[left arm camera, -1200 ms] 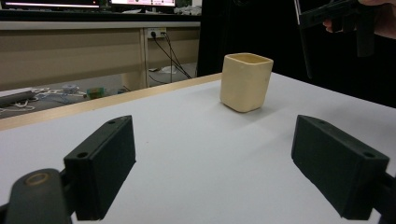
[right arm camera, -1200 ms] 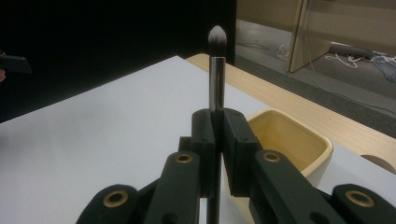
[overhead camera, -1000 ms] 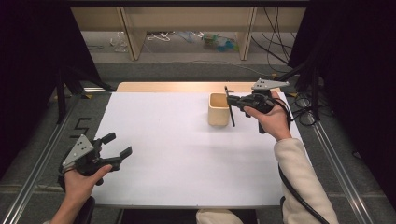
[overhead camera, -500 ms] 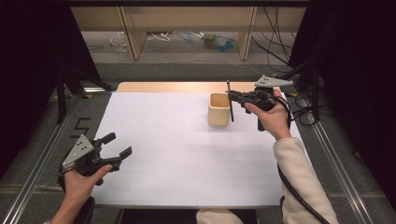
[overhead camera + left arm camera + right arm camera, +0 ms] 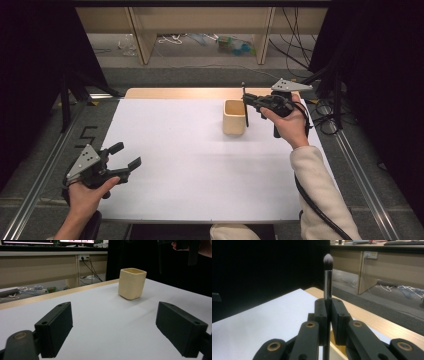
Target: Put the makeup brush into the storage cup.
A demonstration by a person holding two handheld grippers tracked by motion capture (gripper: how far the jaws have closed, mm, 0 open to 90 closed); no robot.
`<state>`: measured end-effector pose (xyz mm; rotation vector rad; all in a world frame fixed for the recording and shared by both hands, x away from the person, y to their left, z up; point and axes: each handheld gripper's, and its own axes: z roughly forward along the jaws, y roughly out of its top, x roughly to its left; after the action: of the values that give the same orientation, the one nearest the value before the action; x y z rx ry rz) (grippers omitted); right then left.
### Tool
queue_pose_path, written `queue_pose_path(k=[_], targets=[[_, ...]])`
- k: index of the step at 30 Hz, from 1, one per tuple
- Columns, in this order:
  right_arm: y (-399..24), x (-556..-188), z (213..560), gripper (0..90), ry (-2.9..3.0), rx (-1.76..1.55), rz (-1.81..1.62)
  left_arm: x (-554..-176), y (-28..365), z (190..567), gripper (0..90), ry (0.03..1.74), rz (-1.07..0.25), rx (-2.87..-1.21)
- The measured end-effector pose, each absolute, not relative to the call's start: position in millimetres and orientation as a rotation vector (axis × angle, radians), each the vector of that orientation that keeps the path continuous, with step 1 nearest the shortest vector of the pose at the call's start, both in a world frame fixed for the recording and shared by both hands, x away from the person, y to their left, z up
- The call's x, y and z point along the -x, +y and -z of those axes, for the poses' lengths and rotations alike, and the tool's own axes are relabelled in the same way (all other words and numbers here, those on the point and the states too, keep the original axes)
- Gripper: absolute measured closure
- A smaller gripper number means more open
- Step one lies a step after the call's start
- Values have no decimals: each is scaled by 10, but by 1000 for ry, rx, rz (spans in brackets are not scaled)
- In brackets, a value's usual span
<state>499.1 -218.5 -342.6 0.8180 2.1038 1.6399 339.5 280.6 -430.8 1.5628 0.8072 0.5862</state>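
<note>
The right tongs [image 5: 248, 102] were clamped tight on a slim black-handled makeup brush with a silver ferrule and dark bristle tip [image 5: 327, 285], held upright, bristles up, just beside the pale yellow square plastic cup [image 5: 234, 116] at the far side of the white surface [image 5: 175, 150], apparently lined up to drop in handle-first. Down at the near left corner, the left tongs [image 5: 125, 155] sat wide apart, empty, aimed at the cup, seemingly on standby.
</note>
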Motion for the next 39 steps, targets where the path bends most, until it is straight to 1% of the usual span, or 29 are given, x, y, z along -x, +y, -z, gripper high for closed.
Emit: queue_pose_path(k=[39], targets=[[-2069,-5089,3357,844,1963,-769,-1634,-3398,2803,4319,144,820,-589,-1568]])
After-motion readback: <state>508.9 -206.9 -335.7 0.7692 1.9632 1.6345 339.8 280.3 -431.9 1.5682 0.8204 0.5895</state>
